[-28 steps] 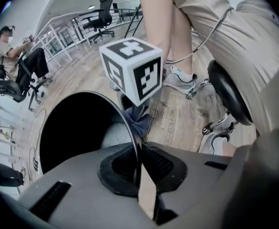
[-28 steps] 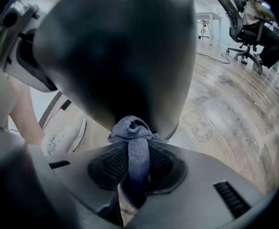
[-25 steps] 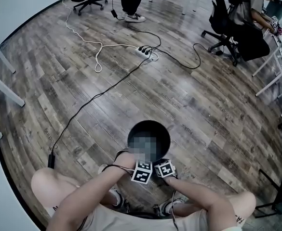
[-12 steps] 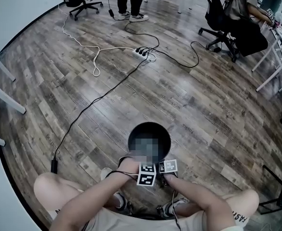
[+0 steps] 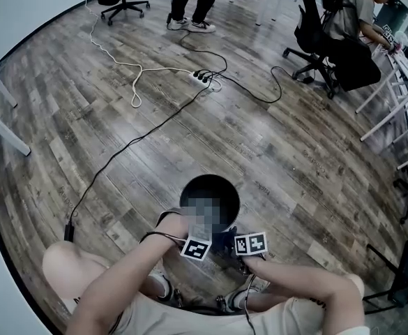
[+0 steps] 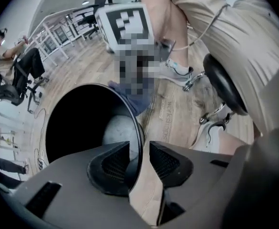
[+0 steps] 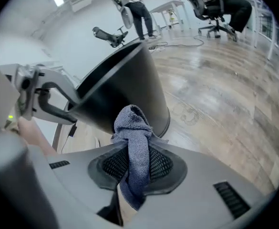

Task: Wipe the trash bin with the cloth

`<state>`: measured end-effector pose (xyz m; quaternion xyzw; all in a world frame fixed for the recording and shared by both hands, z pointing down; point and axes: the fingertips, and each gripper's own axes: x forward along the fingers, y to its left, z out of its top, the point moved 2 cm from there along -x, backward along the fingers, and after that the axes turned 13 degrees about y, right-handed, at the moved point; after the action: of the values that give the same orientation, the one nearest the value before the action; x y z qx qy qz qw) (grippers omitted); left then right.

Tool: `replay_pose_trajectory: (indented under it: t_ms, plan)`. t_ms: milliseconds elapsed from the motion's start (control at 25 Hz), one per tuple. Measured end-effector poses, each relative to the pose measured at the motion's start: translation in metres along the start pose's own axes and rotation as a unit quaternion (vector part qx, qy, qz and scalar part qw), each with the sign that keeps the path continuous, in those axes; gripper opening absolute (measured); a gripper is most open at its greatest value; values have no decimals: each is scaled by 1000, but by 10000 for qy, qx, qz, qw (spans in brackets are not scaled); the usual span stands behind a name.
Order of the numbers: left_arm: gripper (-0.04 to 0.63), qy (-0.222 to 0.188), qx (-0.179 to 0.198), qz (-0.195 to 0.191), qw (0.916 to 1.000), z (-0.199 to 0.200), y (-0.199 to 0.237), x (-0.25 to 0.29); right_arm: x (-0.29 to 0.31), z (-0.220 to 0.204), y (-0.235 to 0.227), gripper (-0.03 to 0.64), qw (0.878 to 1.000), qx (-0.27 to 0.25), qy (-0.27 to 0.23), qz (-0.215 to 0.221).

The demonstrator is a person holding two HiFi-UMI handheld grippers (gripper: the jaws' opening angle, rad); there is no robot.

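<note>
The black round trash bin (image 5: 209,190) stands on the wood floor between my knees. My left gripper (image 6: 139,162) points straight down over the bin's near rim (image 6: 140,142). The rim runs between its jaws, which have just been opening, and a gap shows on each side. My right gripper (image 7: 135,166) is shut on a blue-grey cloth (image 7: 133,137) that bunches up above the pads, close against the bin's outer wall (image 7: 125,89). In the left gripper view the cloth (image 6: 129,95) hangs just outside the rim. Both marker cubes (image 5: 196,248) (image 5: 250,243) sit at the bin's near side.
A black cable and a white cable run over the floor to a power strip (image 5: 204,77). Office chairs (image 5: 315,40) and people are at the far side, and white table legs (image 5: 1,117) at the left. My stool's wheeled base (image 6: 225,87) and shoes are just behind the bin.
The two marker cubes have drawn apart: the right one has gone right and up along the bin's side, the left one slightly left. The bin has stayed in place.
</note>
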<state>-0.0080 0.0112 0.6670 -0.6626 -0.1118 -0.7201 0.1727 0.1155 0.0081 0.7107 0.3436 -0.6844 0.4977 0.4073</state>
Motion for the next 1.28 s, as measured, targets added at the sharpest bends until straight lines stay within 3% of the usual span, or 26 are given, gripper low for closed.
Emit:
replay_pose_trajectory:
  t_ms: [240, 320, 560, 720, 920, 1280]
  plan:
    - [129, 188, 36, 37, 9998, -3, -3, 14, -42, 6, 54, 81, 9881, -1534, -142, -7]
    - [81, 144, -71, 48, 9999, -3, 0, 14, -40, 9, 65, 81, 9841, -1765, -176, -29]
    - [38, -41, -5, 73, 10000, 7, -2, 8, -12, 16, 54, 83, 9868, -1605, -89, -202]
    - [26, -277, -244, -39, 9993, 17, -3, 6, 21, 13, 32, 83, 9847, -1676, 56, -482]
    - [25, -304, -297, -69, 9991, 19, -2, 5, 65, 7, 5, 83, 9823, -1698, 180, -774]
    - [25, -272, -711, -111, 9970, 32, 0, 5, 137, -11, -37, 83, 9760, -1871, 338, -1067]
